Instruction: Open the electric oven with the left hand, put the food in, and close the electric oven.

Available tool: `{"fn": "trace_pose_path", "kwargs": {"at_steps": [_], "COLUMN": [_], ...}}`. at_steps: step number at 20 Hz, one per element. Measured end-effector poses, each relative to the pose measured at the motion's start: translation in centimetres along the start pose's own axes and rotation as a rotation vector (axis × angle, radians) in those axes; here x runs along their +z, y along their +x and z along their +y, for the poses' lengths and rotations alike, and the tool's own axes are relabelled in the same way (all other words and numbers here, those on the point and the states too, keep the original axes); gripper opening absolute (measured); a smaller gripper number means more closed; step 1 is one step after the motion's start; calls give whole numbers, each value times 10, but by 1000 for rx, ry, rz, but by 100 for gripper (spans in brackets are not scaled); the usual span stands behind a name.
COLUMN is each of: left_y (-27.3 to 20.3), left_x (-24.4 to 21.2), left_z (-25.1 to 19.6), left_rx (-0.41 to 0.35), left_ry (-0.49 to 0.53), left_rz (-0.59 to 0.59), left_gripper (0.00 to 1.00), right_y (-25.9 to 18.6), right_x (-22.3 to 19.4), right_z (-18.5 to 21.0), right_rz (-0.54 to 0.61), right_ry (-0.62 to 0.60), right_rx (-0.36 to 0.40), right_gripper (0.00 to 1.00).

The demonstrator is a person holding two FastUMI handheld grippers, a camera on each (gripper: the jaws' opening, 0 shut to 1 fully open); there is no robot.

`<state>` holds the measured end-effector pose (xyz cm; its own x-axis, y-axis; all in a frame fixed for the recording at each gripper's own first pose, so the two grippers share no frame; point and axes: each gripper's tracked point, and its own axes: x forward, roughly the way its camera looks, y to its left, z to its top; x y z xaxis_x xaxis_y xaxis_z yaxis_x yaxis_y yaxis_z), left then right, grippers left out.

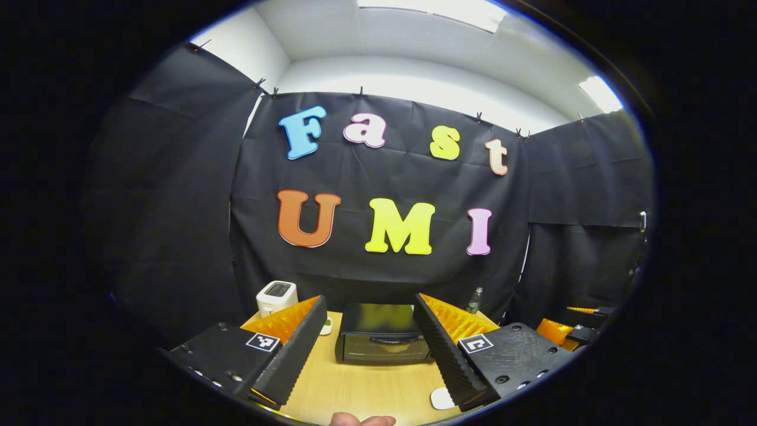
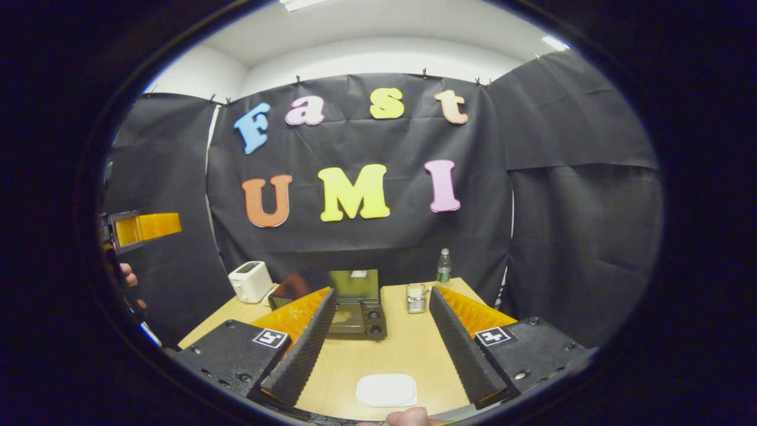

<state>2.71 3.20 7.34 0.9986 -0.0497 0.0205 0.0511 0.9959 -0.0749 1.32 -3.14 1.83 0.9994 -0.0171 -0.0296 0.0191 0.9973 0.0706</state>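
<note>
Currently, both grippers hover above the wooden table with nothing between their fingers. In the left gripper view, the left gripper has its fingers spread wide apart, and the electric oven sits on the table directly ahead, framed between them, with its door closed and the handle across the upper front. A white toaster stands at the far left of the table, and a bottle stands behind the oven to the right. A white plate lies on the table near the inner edge of the right-hand finger. In the right gripper view, the right gripper also has its fingers spread wide apart. The oven appears farther off, toward the left finger, with two knobs on its right side. A small metal rack stands just right of the oven, the bottle behind it, and the toaster at the far left. The plate lies near the table's front edge, between the fingers. The left gripper shows at the left border, raised well above the table.
</note>
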Motion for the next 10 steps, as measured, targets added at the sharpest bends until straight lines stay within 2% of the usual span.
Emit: {"fn": "trace_pose_path", "kwargs": {"at_steps": [5, 9, 10], "left_y": [-89, -134, -142], "left_x": [-12, -23, -26], "left_z": [26, 37, 39], "left_rx": [27, 58, 68], "left_ry": [-4, 7, -1], "left_rz": [-1, 1, 4], "left_gripper": [94, 94, 94], "right_y": [-70, -108, -115], "right_x": [-7, -15, -15], "right_z": [62, 99, 105], "right_rz": [-13, -9, -16], "right_ry": [-25, -48, -49], "right_rx": [79, 146, 158], "right_gripper": [99, 97, 100]}}
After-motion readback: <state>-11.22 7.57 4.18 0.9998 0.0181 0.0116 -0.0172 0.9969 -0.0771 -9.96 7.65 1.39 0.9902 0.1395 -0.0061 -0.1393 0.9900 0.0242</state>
